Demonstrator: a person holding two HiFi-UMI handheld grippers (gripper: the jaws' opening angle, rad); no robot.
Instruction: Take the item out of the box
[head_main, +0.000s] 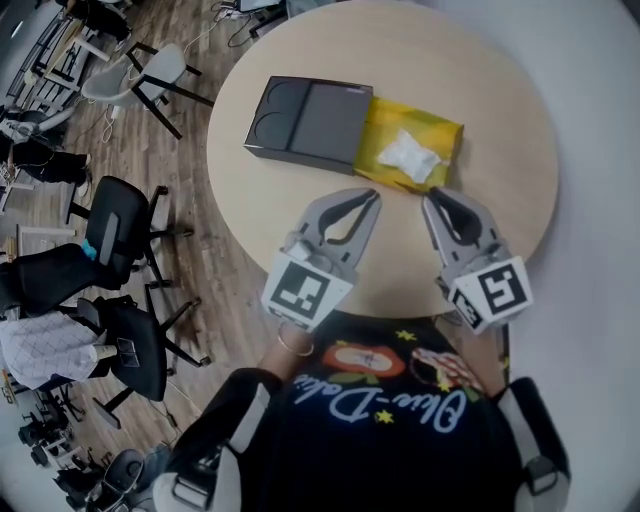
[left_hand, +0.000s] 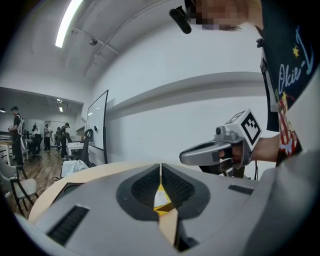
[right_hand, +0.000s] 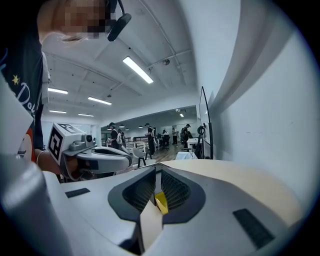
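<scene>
On the round beige table (head_main: 500, 80) lies a dark grey box (head_main: 305, 120). Its yellow inner tray (head_main: 440, 135) is slid out to the right, and a white crumpled packet (head_main: 408, 157) rests in it. My left gripper (head_main: 373, 194) is shut and empty, with its tips just short of the tray's near edge. My right gripper (head_main: 428, 199) is also shut and empty, a little right of the left one and near the tray's front. A sliver of the yellow tray (left_hand: 161, 206) and the packet (left_hand: 160, 197) shows below the closed left jaws. The tray (right_hand: 161, 202) also shows below the right jaws.
Black office chairs (head_main: 120, 235) and a grey chair (head_main: 150, 75) stand on the wooden floor left of the table. The table's near edge (head_main: 400, 312) is close to the person's body. A whiteboard (left_hand: 98, 125) and distant people (right_hand: 147, 137) show in the gripper views.
</scene>
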